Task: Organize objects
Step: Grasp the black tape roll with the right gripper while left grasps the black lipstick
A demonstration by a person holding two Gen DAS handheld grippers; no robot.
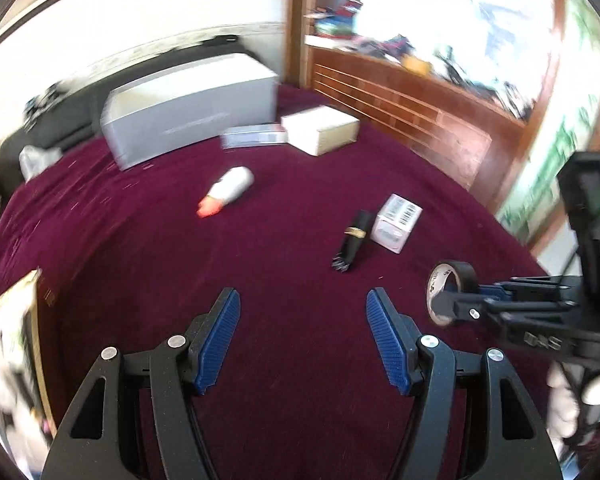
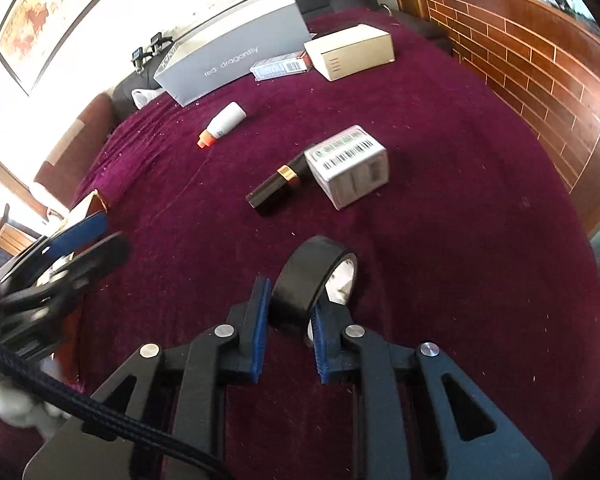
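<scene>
My right gripper (image 2: 290, 300) is shut on a black roll of tape (image 2: 308, 276), which stands on edge with its rim between the blue pads, just above the maroon cloth (image 2: 460, 280). The left wrist view shows the same tape roll (image 1: 456, 276) at the tip of the right gripper (image 1: 460, 300) on the right. My left gripper (image 1: 302, 296) is open over bare cloth with nothing between its fingers. Further out lie a black lipstick tube (image 2: 278, 186) with a gold band, a small white barcoded box (image 2: 348, 164) touching it, and a white bottle (image 2: 224, 122) with an orange cap.
A large grey box (image 2: 236, 48), a flat blue-and-white pack (image 2: 280, 66) and a beige carton (image 2: 352, 52) stand along the far side. A gold-edged box (image 1: 20, 340), blurred, sits at the left edge. A wooden floor (image 2: 540, 80) lies beyond the right edge.
</scene>
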